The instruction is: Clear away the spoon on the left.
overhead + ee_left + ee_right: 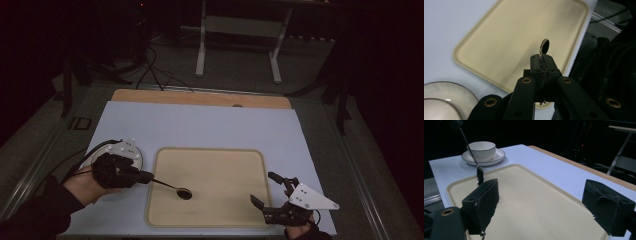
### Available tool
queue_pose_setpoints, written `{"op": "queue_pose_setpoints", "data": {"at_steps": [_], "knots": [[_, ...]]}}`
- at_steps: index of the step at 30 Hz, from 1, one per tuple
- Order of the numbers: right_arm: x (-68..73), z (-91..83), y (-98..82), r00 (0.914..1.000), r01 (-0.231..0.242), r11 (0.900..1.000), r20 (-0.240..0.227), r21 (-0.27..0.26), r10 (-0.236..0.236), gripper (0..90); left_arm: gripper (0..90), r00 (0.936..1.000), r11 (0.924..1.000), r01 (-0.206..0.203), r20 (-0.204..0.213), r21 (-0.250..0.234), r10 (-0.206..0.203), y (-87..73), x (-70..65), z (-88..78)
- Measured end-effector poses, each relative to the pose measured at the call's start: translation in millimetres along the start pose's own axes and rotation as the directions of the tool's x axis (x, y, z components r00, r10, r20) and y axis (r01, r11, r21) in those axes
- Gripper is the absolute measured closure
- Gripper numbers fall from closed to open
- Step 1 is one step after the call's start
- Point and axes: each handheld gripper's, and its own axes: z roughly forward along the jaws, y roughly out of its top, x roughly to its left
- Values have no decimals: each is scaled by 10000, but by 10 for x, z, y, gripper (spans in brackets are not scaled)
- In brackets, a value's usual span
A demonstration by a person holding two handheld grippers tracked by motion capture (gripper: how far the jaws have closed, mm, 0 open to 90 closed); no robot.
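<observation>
Two hand-held grippers work over a pale blue table top [210,125] with a bare wooden strip along its far edge. A cream, round-cornered rectangular plastic tray [215,165] lies flat near the person's side of the table. The left gripper [145,176], held in the person's left hand [87,186], has its black jaws pressed together on the thin handle of a small dark metal spoon [172,188]; the handle runs out to the right and slightly down, and the oval bowl of the spoon hangs over the left-middle part of the tray, whether touching it or just above I cannot tell. In the left gripper view the spoon stands edge-on out of the clamped jaws, its bowl above the tray's surface. Just left of the tray, under and behind that gripper, sits a white round cup with a thin dark rim [482,150] on a matching white saucer [496,158]; the saucer is close beside the tray's left edge but not touching it. The right gripper [267,189] hovers at the tray's near right corner, jaws spread wide apart with nothing between them; its grey three-cornered plate [312,197] shows on top
</observation>
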Motion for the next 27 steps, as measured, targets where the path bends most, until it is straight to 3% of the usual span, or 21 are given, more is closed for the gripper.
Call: {"op": "queue_pose_setpoints", "data": {"at_steps": [6, 15, 19, 27], "knots": [[-2, 0, -1, 10000, -3, 10000, -14, 3, 3, 141, 893, 9994, 9971, -199, 313, 736, 176, 70, -19, 134], [-15, 0, -5, 10000, -41, 10000, -49, 4, 41, 142, 893, 9980, 9905, -177, 633, 1364, 91, 133, -15, 312], [-16, -3, -6, 10000, -74, 10000, -54, 3, 74, 142, 892, 9970, 9854, -310, 753, 1673, 186, 174, -12, 371], [-15, -2, -5, 10000, -60, 10000, -77, -4, 60, 142, 888, 9965, 9745, -165, 830, 2240, -22, 280, 48, 470]]}}
